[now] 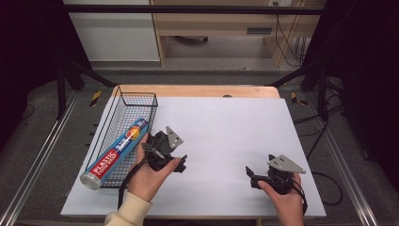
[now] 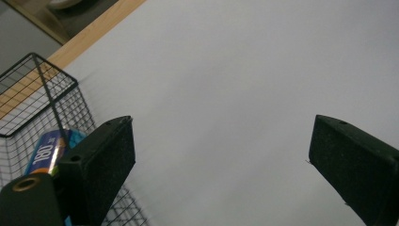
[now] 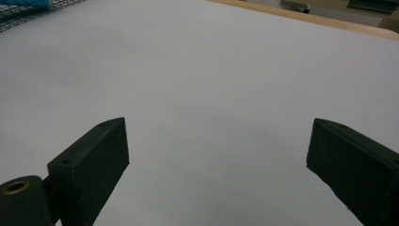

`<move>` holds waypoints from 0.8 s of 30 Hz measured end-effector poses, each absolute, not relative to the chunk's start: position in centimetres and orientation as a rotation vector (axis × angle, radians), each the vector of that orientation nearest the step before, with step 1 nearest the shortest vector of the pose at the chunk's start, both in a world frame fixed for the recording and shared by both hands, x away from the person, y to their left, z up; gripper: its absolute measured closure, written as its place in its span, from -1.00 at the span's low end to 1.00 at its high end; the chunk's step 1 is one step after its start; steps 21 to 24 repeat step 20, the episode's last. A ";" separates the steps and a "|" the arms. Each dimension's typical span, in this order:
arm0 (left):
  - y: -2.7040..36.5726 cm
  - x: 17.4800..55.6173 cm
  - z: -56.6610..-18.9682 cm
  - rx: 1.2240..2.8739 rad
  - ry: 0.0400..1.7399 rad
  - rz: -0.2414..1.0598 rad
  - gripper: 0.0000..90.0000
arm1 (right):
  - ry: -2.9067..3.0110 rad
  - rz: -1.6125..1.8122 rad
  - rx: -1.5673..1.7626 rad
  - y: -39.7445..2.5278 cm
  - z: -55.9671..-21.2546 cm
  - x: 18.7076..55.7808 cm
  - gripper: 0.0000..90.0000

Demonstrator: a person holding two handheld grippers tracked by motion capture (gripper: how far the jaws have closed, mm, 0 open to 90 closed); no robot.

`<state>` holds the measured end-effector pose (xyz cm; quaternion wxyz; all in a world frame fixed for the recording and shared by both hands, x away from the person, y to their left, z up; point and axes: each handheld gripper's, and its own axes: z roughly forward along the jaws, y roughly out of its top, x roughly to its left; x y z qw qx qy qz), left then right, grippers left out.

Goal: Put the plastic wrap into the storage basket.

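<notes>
Nearest the person, the right gripper [image 1: 254, 178] rests low over the bare white worktop [image 1: 226, 136] at the near right, its jaws spread wide with nothing between them, as the right gripper view shows. A little farther and to the left, the left gripper [image 1: 176, 160] is held just beside the near right edge of the wire basket [image 1: 123, 96]; its jaws too stand wide apart and empty. The roll of plastic food wrap [image 1: 115, 153] lies slanted inside that basket on the left of the worktop, its near silver end poking out past the basket's near rim, its far end deep inside. The likely step is a grasp of the roll by the left gripper. To do it well, turn the gripper so the jaws straddle the tube across its width, come in over the basket's low side wall rather than through the wire, and close near the middle so the long roll does not tip on lifting. The right gripper is well apart and can stay clear.
</notes>
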<state>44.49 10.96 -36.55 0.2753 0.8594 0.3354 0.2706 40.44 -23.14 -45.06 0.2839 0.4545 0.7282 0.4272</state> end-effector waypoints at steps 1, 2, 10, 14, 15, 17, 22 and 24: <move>10.8 44.5 -36.7 2.303 0.896 0.723 -0.83 | 1.949 1.143 1.217 -23.2 -45.1 40.4 -0.86; 10.6 44.5 -36.9 2.292 0.889 0.727 -0.83 | 1.948 1.142 1.218 -23.2 -45.1 40.4 -0.86; 9.5 45.0 -40.4 2.259 0.844 0.676 -0.83 | 1.948 1.121 1.244 -23.7 -45.4 40.7 -0.88; 9.2 45.3 -41.9 2.270 0.814 0.629 -0.83 | 1.945 1.109 1.253 -23.8 -45.6 40.8 -0.89; 9.1 45.3 -42.3 2.266 0.804 0.619 -0.83 | 1.948 1.112 1.262 -23.9 -45.6 40.8 -0.89; 9.2 45.3 -43.0 2.260 0.782 0.617 -0.83 | 1.948 1.126 1.293 -24.2 -45.8 40.9 -0.90; 9.5 45.3 -43.9 2.233 0.765 0.604 -0.83 | 1.945 1.123 1.340 -24.6 -46.3 41.1 -0.90; 9.5 45.3 -43.9 2.233 0.765 0.604 -0.83 | 1.945 1.123 1.340 -24.6 -46.3 41.1 -0.90</move>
